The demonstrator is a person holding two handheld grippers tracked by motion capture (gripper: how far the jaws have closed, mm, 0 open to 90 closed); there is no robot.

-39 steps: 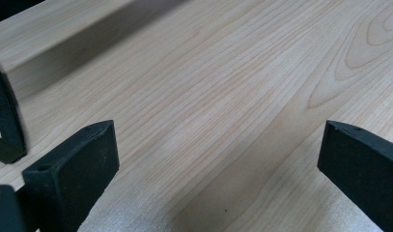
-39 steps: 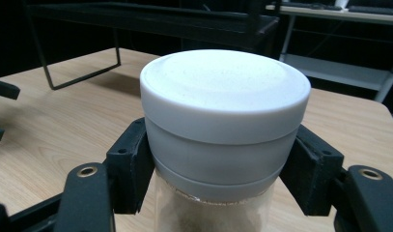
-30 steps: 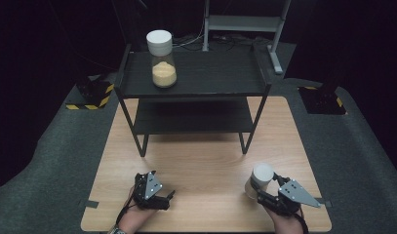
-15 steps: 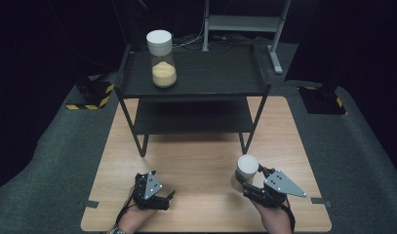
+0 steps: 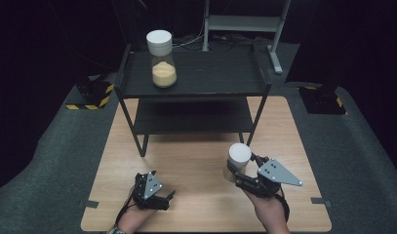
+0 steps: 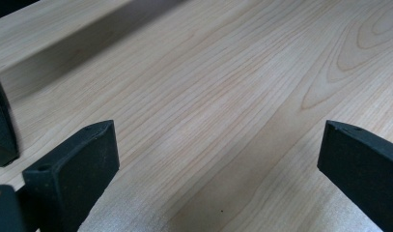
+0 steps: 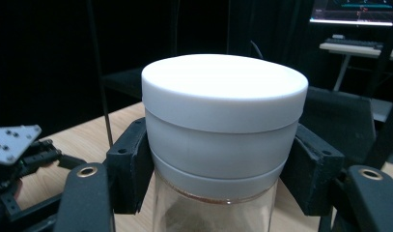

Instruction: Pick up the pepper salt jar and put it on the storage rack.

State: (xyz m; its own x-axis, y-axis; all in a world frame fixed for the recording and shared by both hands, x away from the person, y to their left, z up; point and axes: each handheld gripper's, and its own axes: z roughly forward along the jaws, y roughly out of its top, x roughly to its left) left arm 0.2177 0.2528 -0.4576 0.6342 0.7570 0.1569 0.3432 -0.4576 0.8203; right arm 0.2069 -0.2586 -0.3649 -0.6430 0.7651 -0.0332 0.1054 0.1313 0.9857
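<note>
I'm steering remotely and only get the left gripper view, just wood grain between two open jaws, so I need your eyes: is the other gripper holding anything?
Observer: Yes. The right gripper is shut on a white-lidded jar, its jaws pressing the lid's sides.
Operator: Where on the table is that?
Observer: In the high view the jar sits over the wooden table at its right front, just ahead of the black shelf unit's right leg.
Operator: Anything on the shelf?
Observer: A second jar with a white lid and yellowish powder stands on the top shelf, toward its left end.
</note>
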